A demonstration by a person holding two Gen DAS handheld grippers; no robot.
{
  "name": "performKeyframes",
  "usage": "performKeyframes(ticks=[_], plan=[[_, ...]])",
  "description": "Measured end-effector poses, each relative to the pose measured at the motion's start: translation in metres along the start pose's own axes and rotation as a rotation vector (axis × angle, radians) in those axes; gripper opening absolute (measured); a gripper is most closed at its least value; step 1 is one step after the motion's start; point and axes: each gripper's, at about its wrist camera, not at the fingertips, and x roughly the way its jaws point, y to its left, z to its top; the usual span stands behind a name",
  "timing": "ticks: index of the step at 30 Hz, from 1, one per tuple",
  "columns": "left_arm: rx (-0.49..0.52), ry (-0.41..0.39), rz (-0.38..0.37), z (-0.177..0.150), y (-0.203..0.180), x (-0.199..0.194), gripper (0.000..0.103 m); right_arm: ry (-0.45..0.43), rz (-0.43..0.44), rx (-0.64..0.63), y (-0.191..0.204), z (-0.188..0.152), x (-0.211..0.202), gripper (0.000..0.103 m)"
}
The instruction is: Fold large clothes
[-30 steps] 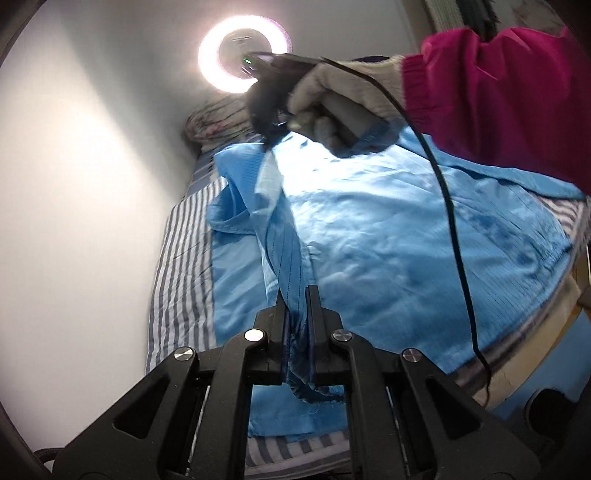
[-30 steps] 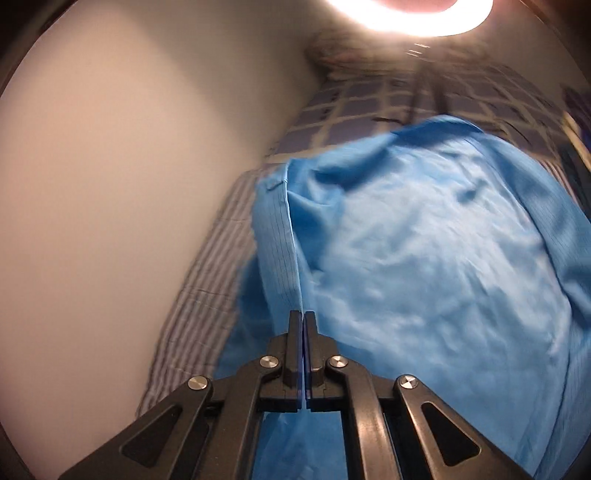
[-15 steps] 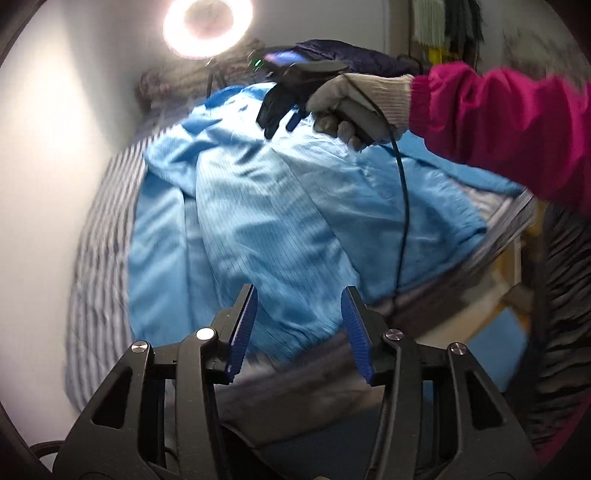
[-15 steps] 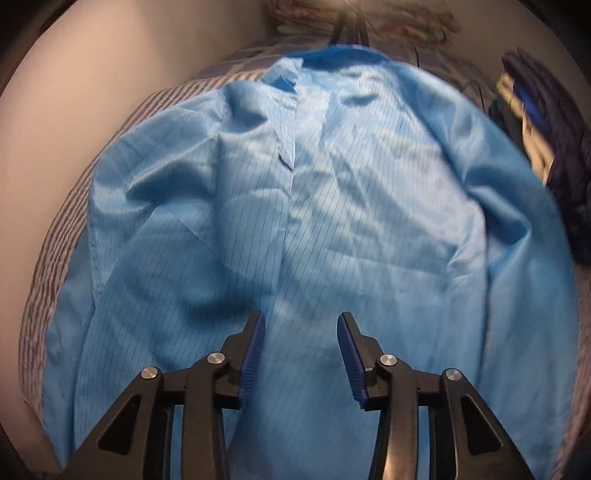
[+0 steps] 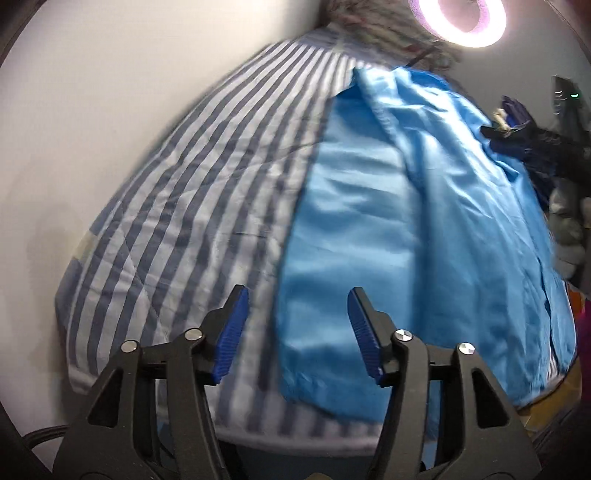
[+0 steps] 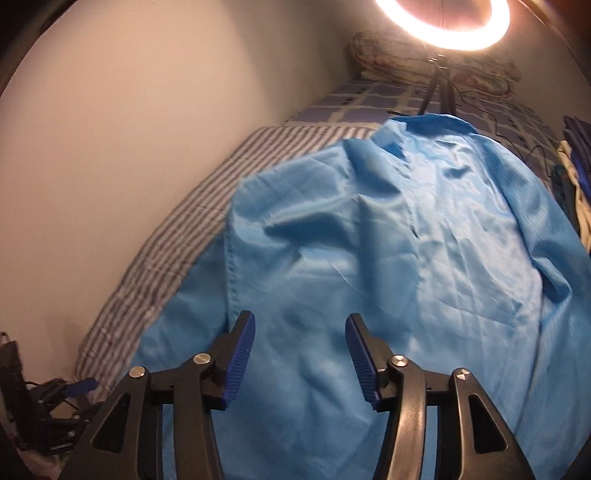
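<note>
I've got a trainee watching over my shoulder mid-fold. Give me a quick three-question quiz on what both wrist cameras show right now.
1. True or false: the left gripper has its jaws shut on the blue garment.
2. Which lies under the garment? A) striped bedsheet B) wooden table C) bare tile floor
3. Fill in: behind the garment's far end, on a small tripod, stands a lit ____.

Key: 1 false, its jaws are open, as are those of the right gripper, which hangs over the garment. 2 A. 3 ring light.
</note>
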Motion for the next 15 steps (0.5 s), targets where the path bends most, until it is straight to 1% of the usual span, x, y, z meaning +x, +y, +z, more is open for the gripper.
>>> performKeyframes(ticks=[3,4,5,6,8,9,10,11,12,13,14,15], plan=[[-0.010,0.070,-0.013,0.001,0.010,0.026,0.058,0.001,0.074,0.019,0.016,0.018,0.015,0.055],[-0.008,0.086,-0.013,0.004,0.010,0.032,0.058,0.008,0.091,0.015,0.024,0.028,0.024,0.055],[0.016,0.085,-0.014,0.007,0.008,0.035,0.059,0.017,0.096,0.009,0.032,0.036,0.032,0.057],[0.051,0.094,-0.011,0.012,0.005,0.037,0.059,0.025,0.092,0.003,0.039,0.045,0.041,0.064],[0.109,0.113,0.002,0.017,0.000,0.040,0.059,0.042,0.070,0.012,0.048,0.063,0.061,0.075],[0.118,0.120,0.001,0.017,-0.002,0.041,0.057,0.042,0.059,0.025,0.052,0.074,0.072,0.077],[0.125,0.129,-0.007,0.018,-0.003,0.043,0.053,0.045,0.046,0.033,0.056,0.083,0.081,0.077],[0.136,0.134,-0.008,0.019,-0.004,0.044,0.044,0.050,0.021,0.035,0.060,0.092,0.092,0.077],[0.158,0.132,-0.010,0.020,-0.005,0.044,0.033,0.055,-0.016,0.028,0.065,0.100,0.102,0.077],[0.169,0.132,-0.012,0.023,-0.006,0.046,0.025,0.062,-0.055,0.008,0.071,0.107,0.112,0.077],[0.182,0.136,-0.018,0.026,-0.007,0.048,0.005,0.072,-0.099,-0.026,0.077,0.114,0.122,0.077],[0.188,0.146,-0.038,0.028,-0.006,0.050,0.003,0.087,-0.156,-0.074,0.084,0.120,0.134,0.077]])
